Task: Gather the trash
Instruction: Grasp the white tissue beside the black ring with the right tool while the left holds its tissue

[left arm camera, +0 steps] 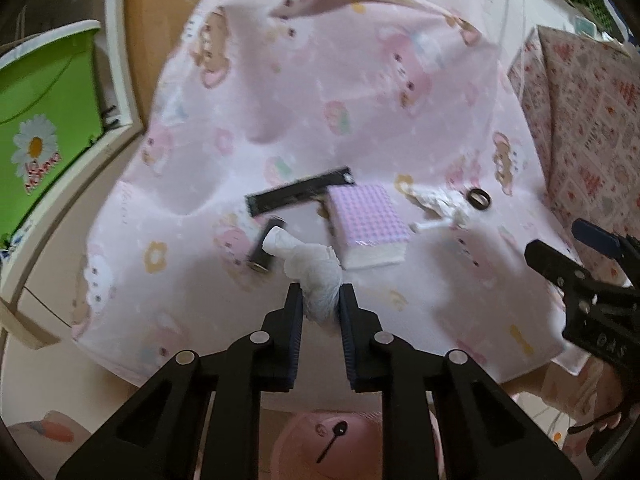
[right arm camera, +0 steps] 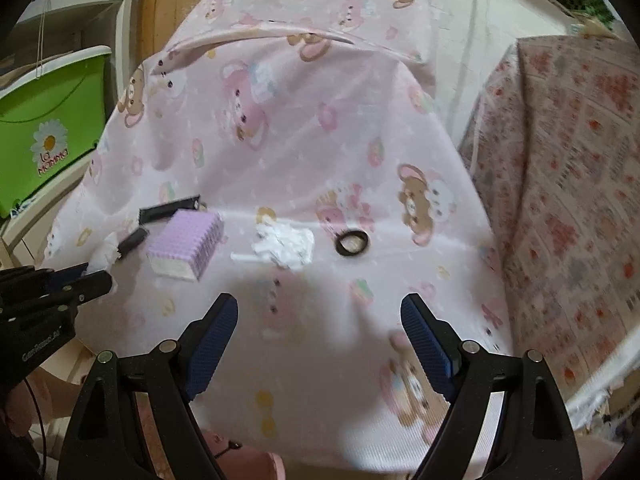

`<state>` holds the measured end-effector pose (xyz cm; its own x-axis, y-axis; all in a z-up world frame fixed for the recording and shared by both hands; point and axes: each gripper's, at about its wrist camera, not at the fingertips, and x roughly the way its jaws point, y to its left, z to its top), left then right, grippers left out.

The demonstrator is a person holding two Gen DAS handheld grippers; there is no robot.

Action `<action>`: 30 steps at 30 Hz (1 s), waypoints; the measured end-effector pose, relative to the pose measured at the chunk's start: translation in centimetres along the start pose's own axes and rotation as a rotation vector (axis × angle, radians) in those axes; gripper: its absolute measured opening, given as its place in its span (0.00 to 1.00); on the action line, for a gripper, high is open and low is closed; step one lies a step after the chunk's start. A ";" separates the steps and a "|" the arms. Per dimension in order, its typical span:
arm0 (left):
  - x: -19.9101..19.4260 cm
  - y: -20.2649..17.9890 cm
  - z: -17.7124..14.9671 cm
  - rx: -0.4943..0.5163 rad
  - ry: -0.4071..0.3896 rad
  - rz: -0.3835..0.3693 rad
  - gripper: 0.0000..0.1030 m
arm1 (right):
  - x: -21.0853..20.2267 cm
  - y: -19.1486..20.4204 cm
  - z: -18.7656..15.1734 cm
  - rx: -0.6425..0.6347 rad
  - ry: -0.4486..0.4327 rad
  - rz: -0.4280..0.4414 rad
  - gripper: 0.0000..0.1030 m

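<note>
My left gripper [left arm camera: 320, 296] is shut on a crumpled white tissue wad [left arm camera: 310, 262], which sticks up out of the jaws above the pink cartoon-print sheet [left arm camera: 320, 100]. A second crumpled white tissue [right arm camera: 286, 246] lies on the sheet ahead of my right gripper [right arm camera: 320, 312], which stands open with nothing between its fingers. The same tissue [left arm camera: 438, 204] shows at the right in the left wrist view. The left gripper [right arm camera: 86, 276] appears at the left edge of the right wrist view, with a bit of its tissue [right arm camera: 105, 255] showing.
On the sheet lie a purple tissue pack [left arm camera: 366, 224], a flat black bar [left arm camera: 300, 196], a small black cylinder [left arm camera: 266, 250] and a black ring [right arm camera: 351, 242]. A pink bin [left arm camera: 340, 440] holding a black spoon sits below the bed edge. A green box [left arm camera: 44, 120] stands left, a patterned cushion [right arm camera: 568, 184] right.
</note>
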<state>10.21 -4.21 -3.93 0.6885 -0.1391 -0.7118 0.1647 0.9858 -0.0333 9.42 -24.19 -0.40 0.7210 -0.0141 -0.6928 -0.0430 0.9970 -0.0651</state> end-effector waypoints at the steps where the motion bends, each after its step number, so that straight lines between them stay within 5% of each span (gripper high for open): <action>1: 0.0 0.3 0.2 -0.005 -0.006 0.010 0.17 | 0.5 0.1 0.5 0.000 0.002 0.013 0.83; 8: -0.1 2.4 0.5 -0.053 -0.014 0.050 0.17 | 5.2 0.8 2.5 0.002 0.074 0.103 0.82; 14: 0.1 3.1 0.5 -0.079 -0.007 0.057 0.17 | 8.6 1.2 2.2 0.061 0.159 0.167 0.64; 20: -0.2 3.0 0.5 -0.070 -0.021 0.060 0.17 | 9.7 1.6 1.6 0.052 0.172 0.171 0.35; 22: -0.5 3.0 0.6 -0.068 -0.026 0.060 0.17 | 9.4 1.6 1.5 0.052 0.153 0.156 0.05; 30: -1.4 3.3 0.6 -0.080 -0.035 0.050 0.17 | 6.2 0.4 1.9 0.092 0.054 0.166 0.04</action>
<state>10.19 -0.80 -2.66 0.7191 -0.0918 -0.6888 0.0742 0.9957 -0.0553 15.19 -23.70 -3.38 0.6712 0.1500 -0.7259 -0.0936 0.9886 0.1177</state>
